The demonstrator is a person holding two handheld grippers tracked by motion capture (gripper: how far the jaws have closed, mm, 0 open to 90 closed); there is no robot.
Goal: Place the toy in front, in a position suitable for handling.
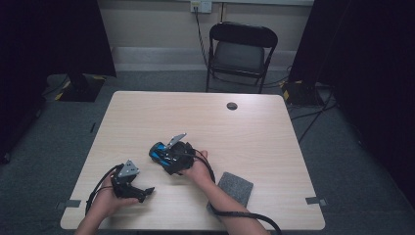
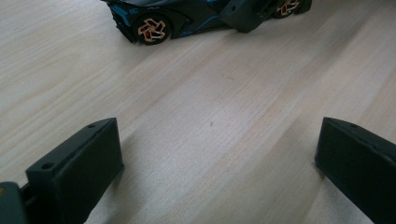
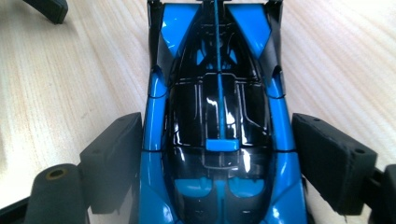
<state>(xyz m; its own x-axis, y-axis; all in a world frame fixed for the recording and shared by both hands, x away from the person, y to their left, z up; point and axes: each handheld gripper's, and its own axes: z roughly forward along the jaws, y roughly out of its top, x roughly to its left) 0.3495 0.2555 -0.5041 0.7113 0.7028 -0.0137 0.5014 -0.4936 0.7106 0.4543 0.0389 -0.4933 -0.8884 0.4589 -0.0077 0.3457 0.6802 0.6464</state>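
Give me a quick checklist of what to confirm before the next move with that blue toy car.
1. Blue toy car lies between the jaws of the right tool: ok.
2. Jaws flank the car's middle evenly: ok.
3. Pads actually pressing on the car's sides: cannot tell; one looks close, the other shows a slight gap.
4. Car's wheels resting flat on the table: ok, seen from the left gripper view.
5. Left tool apart from the car, jaws wide with nothing between them: ok.
6. Grey pad lies away from the car: ok.
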